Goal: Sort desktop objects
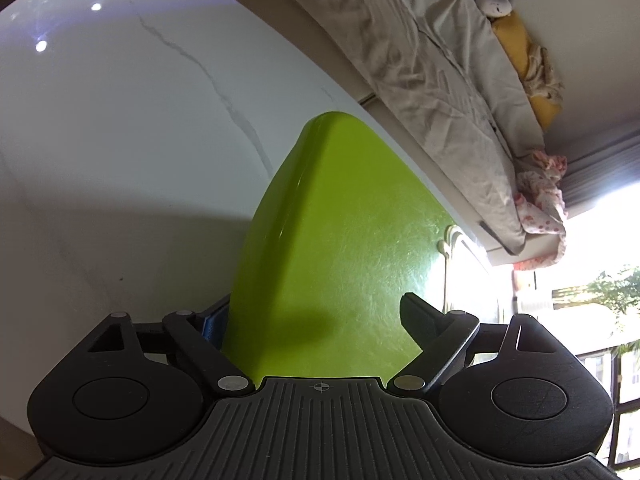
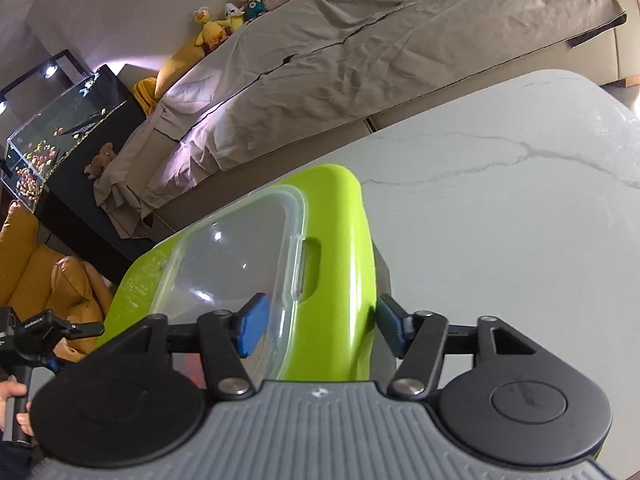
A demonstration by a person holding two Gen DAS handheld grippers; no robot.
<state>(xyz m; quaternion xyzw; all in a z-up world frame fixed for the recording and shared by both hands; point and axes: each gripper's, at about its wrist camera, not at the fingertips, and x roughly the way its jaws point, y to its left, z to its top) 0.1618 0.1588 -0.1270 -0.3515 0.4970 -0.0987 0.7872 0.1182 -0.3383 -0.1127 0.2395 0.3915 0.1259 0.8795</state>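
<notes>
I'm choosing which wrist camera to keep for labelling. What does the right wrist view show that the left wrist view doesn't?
Only the right wrist view shows the clear plastic lid lying on the green tray, the tray's handle slot, a fish tank, plush toys and the other gripper's handle held by a hand. Its right gripper straddles the tray's rim.

Only the left wrist view shows a bright window and the tray's plain side, with the left gripper straddling it.

Both show the tray, the white marble table and the beige-covered sofa.

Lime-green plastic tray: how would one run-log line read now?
lime-green plastic tray | clear plastic lid on it | left gripper, right gripper both gripping | white marble table
</notes>
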